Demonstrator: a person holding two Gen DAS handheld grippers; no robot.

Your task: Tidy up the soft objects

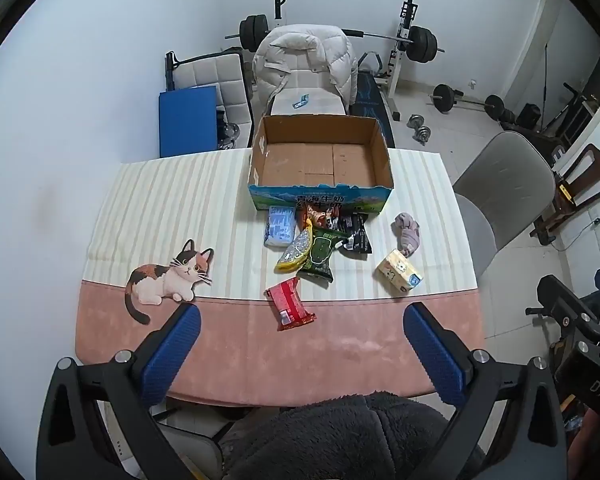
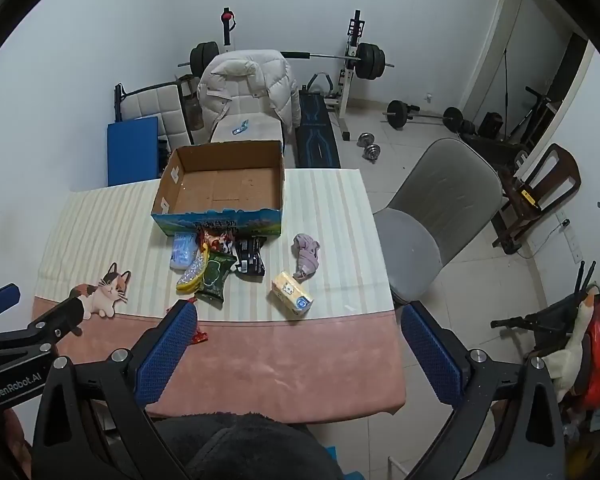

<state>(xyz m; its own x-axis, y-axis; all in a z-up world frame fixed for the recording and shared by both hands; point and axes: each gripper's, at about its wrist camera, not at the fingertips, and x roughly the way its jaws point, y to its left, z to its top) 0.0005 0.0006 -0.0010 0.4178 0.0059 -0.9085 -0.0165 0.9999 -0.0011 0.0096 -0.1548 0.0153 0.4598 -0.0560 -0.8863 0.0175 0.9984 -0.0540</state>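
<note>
"GenRobot.AI" on the left tool [image 2: 16,376], "DAS" on the right tool [image 1: 596,390], Chinese characters on the cardboard box [image 1: 320,202]

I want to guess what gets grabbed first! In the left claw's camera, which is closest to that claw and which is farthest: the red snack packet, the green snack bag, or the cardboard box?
1. Red snack packet: nearest the left claw, on the pink strip's edge.
2. Green snack bag: mid-table, in the pile.
3. Open cardboard box: farthest, at the table's far edge.

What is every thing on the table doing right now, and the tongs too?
Cardboard box: open, empty.
Red packet: flat, nearest the table's front.
Green packet: in the pile by the box.
Blue tissue pack: lying flat.
Yellow tissue pack: lying alone.
Purple cloth: crumpled.
Left tongs: open, empty.
Right tongs: open, empty.
</note>
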